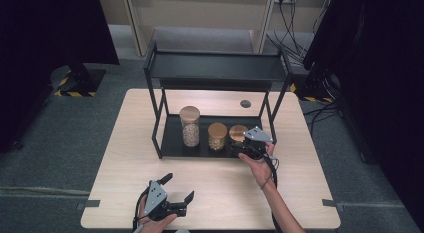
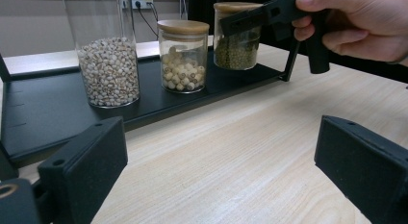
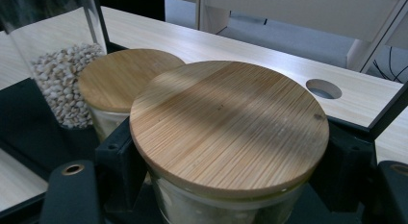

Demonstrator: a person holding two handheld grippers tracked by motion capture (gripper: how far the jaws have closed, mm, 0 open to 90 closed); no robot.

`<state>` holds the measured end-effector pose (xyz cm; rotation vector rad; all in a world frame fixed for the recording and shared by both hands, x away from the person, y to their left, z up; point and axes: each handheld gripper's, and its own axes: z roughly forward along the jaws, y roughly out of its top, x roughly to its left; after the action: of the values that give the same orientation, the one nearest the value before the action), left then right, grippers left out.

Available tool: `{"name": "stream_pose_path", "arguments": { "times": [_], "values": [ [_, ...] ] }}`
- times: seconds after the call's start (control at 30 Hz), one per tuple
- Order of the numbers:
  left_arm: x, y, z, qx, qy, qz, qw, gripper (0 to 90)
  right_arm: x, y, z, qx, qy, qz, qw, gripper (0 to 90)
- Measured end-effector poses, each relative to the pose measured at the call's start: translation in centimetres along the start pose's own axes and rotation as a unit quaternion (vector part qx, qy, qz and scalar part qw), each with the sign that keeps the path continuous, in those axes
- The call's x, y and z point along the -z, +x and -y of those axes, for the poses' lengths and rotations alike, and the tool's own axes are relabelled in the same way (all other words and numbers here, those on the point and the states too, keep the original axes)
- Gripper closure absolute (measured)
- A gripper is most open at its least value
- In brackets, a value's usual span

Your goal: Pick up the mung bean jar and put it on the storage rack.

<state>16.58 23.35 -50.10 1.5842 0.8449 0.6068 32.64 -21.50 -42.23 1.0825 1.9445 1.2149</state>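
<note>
Three wooden-lidded glass jars stand in a row on the lower tray (image 1: 170, 143) of a black rack. The tall jar (image 1: 190, 125) holds pale grains, the middle jar (image 1: 217, 136) pale beads, and the right jar (image 1: 237, 133) green beans (image 2: 238, 39). My right gripper (image 1: 241, 144) is shut on the right jar just under its lid (image 3: 228, 123), with a black pad (image 3: 118, 156) on each side of the glass. Near the table's front edge my left gripper (image 1: 178, 187) lies open, its jaws (image 2: 221, 171) apart over bare wood and pointing at the rack.
The rack's upper shelf (image 1: 215, 65) overhangs the jars, with thin posts at its corners. A round cable hole (image 1: 245, 103) is in the tabletop behind the rack. Dark curtains and stands flank the table.
</note>
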Motion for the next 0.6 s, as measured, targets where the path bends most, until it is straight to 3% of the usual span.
{"name": "stream_pose_path", "arguments": {
  "times": [0.3,0.6],
  "values": [
    [0.0,0.0,0.0,-0.001,0.0,0.002,1.0,3.9,-1.5,-0.1,0.1,-0.01,0.014,0.021,0.9996,25.5],
    [0.0,0.1,0.0,0.0,-0.001,0.002,1.0,3.8,-2.3,0.0,0.6,-0.011,0.024,0.025,0.9993,25.5]
  ]
}}
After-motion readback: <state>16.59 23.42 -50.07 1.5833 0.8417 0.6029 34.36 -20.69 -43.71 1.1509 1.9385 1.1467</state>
